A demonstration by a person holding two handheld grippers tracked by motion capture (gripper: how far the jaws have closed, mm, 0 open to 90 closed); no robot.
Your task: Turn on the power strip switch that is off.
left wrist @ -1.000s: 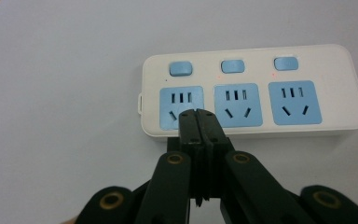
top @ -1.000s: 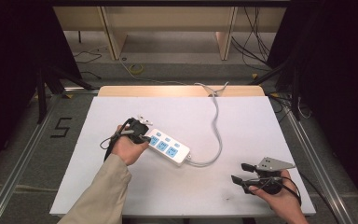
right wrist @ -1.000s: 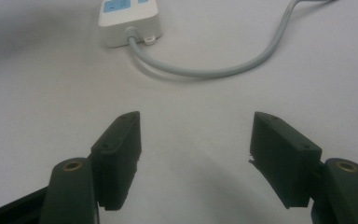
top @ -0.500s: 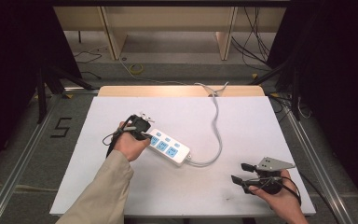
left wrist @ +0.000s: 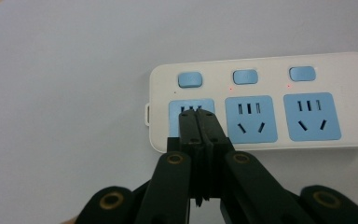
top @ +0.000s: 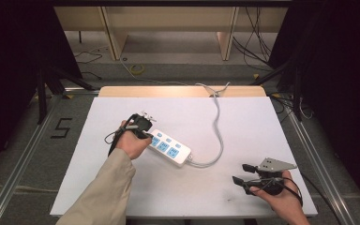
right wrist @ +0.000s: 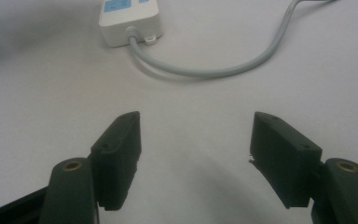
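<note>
— Power strip (top: pixel 170 146): where is it in the high view?

— It lies a little left of the middle of the frame, on the white table (top: pixel 243 122), turned at a slant. Its grey cable (top: pixel 219 136) leaves the lower right end, bends up and goes to the far edge of the table at the top.

— And the left gripper (top: pixel 143 125)?

— It is at the upper left end of the strip, held by the left hand (top: pixel 132 144). In the left gripper view its jaws are pressed together with nothing between them, and the tips are over the first blue socket (left wrist: pixel 189 108) of the power strip (left wrist: pixel 261 100), at the left. I cannot tell if they touch it. Above each socket there is a blue switch (left wrist: pixel 189 80); small red lights show near the middle and the right switch.

— What about the right gripper (top: pixel 243 174)?

— It is in the lower right of the high view, well apart from the strip, in the right hand (top: pixel 281 199). In the right gripper view the jaws stand wide apart and empty over the bare table, and the cable end of the strip (right wrist: pixel 129 18) is at the upper left.
</note>
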